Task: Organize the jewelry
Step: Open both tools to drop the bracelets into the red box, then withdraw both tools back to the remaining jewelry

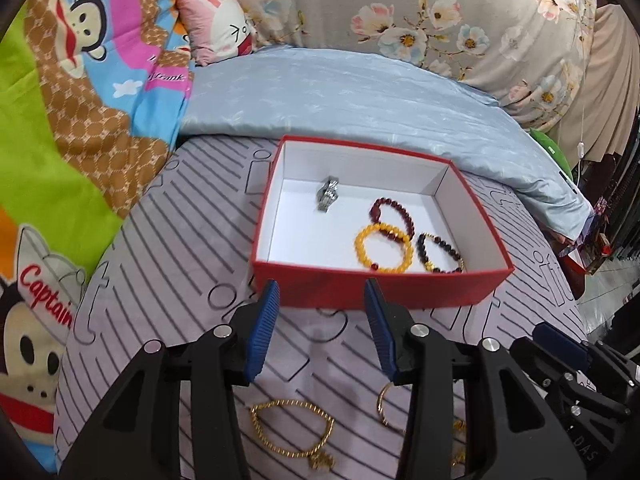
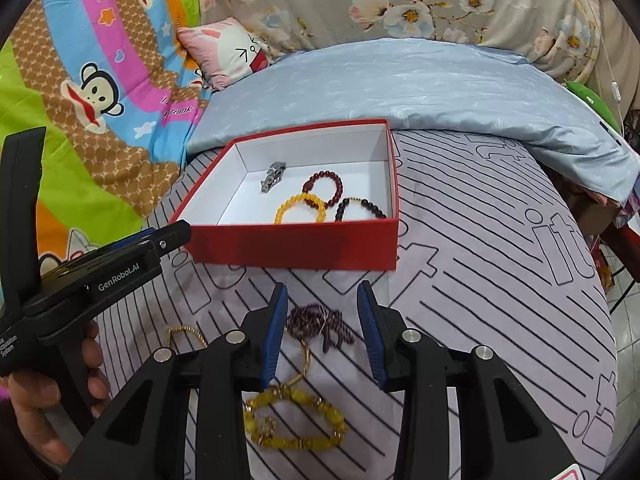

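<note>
Right wrist view — left gripper angled toward red box, jaws apart.

Matt red card box with a plain white paper lining — inside, a shiny metal watch beside glossy bead bracelets. Soft striped cloth sheet underneath, a satiny blue quilt behind — gripper pads are ribbed blue rubber on matt black plastic.

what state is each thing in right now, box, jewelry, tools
red box: open, no lid on
silver watch: in box
three bead bracelets: in box, overlapping
gold chain: on bedsheet, outside box
purple bead strand: on bedsheet, bunched
yellow bracelet: on bedsheet
left tool: open, empty
right tool: open, empty
</note>
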Available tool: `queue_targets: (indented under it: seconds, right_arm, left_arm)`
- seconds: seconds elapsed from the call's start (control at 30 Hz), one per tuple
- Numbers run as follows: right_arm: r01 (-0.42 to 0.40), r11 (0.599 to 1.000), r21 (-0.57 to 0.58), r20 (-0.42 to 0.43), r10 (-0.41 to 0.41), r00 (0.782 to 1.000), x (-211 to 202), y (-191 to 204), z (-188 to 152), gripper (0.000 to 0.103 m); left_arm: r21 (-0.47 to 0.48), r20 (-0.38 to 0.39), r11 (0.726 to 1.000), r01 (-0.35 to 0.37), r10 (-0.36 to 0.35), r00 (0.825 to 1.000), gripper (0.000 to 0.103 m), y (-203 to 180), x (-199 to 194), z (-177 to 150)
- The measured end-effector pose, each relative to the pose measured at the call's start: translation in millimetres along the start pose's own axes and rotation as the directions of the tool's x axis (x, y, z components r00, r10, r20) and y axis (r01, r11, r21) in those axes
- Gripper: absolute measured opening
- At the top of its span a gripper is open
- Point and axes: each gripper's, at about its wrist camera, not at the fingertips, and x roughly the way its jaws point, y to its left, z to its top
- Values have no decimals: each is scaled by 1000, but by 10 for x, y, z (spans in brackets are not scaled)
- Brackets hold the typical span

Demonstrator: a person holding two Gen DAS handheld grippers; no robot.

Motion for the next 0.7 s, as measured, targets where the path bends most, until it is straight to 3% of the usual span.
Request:
queue_targets:
  seconds: [0.37,0.7]
  right_arm:
    - [-10,1000,-24,-51,9,999,-80,40,-375,36]
    - [-11,999,-40,-119,7,993,7,78,-700,36]
  left_arm:
    - [-13,-9,998,-56,56,998,42,157,-228,-309]
    - [-33,-82,996,-88,85,993,42,325,-166,-675]
